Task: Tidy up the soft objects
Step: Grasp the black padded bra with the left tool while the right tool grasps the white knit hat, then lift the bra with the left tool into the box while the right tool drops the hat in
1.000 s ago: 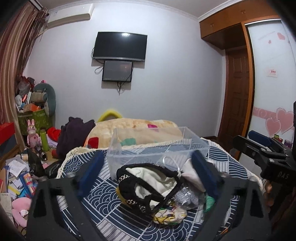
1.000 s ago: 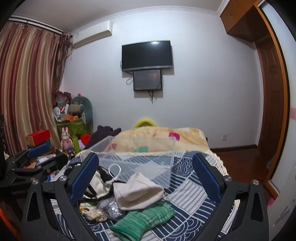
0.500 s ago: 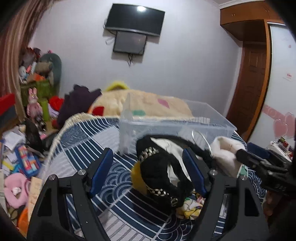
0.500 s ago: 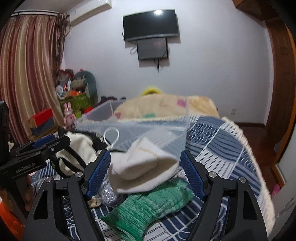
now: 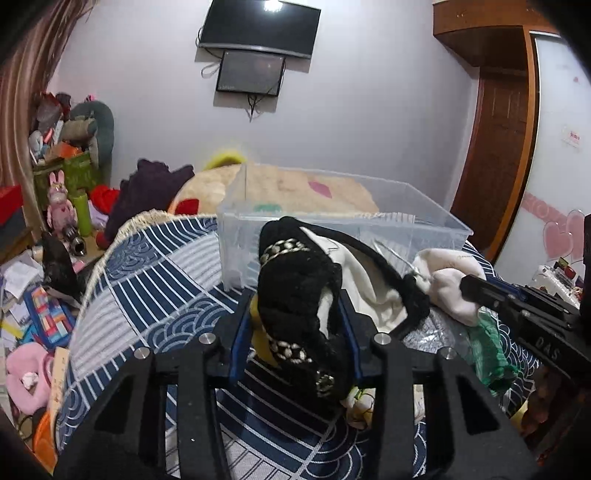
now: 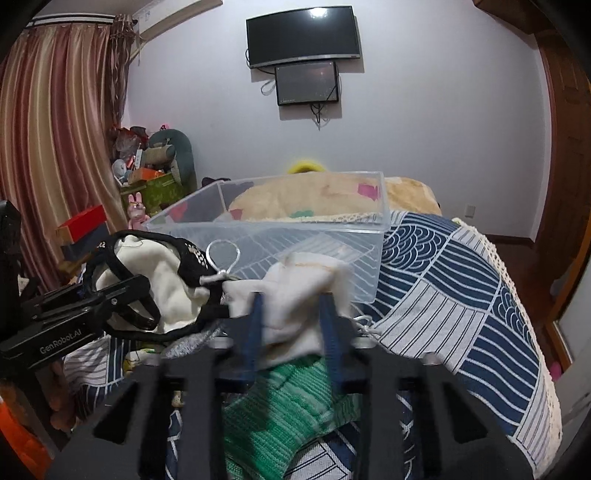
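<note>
A clear plastic bin point(image 5: 436, 225) stands empty on the bed, also in the right wrist view point(image 6: 317, 236). In front of it lies a pile of soft things. My left gripper point(image 5: 295, 314) is shut on a black knitted piece with a white pattern point(image 5: 295, 295), joined to a cream and black bag point(image 6: 162, 266). My right gripper point(image 6: 291, 306) is shut on a cream white knitted hat point(image 6: 303, 291), seen from the left too point(image 5: 447, 284). A green knitted piece point(image 6: 280, 410) lies under the hat.
The bed has a blue and white patterned cover point(image 6: 458, 295) and a beige blanket point(image 5: 295, 188) behind the bin. Toys, boxes and papers clutter the floor at the left point(image 5: 40, 295). A wooden door point(image 5: 498, 155) stands at the right. A TV point(image 6: 303, 35) hangs on the wall.
Both grippers moved forward and down into the pile and shut: the left on the black knitted piece, the right on the cream hat.
</note>
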